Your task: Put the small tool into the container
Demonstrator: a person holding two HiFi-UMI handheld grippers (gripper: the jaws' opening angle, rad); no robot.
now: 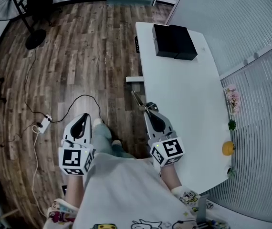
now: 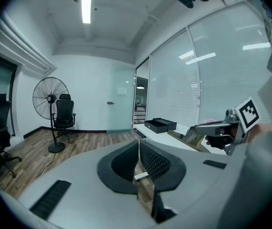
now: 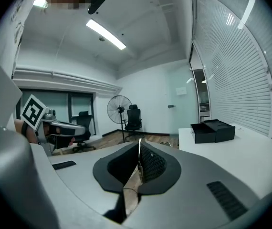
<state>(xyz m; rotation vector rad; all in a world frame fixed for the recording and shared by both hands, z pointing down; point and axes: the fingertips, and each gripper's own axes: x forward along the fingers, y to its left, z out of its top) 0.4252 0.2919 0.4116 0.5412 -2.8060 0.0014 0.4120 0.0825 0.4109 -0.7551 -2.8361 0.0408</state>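
My right gripper (image 1: 146,108) is shut on a small thin tool (image 1: 137,99), a flat brownish strip that sticks out ahead of the jaws over the white table's (image 1: 188,104) near left edge. The left gripper view shows this tool (image 2: 185,137) from the side. The container is an open black box (image 1: 174,41) at the table's far end, well ahead of both grippers; it also shows as a black box (image 3: 213,130) in the right gripper view. My left gripper (image 1: 83,117) hangs over the wooden floor left of the table, jaws together with nothing in them.
A standing fan (image 1: 6,3) is at the far left, and a white power strip (image 1: 43,123) with cables lies on the floor. Pink flowers (image 1: 232,99) and an orange object (image 1: 227,148) sit along the table's right edge by the blinds.
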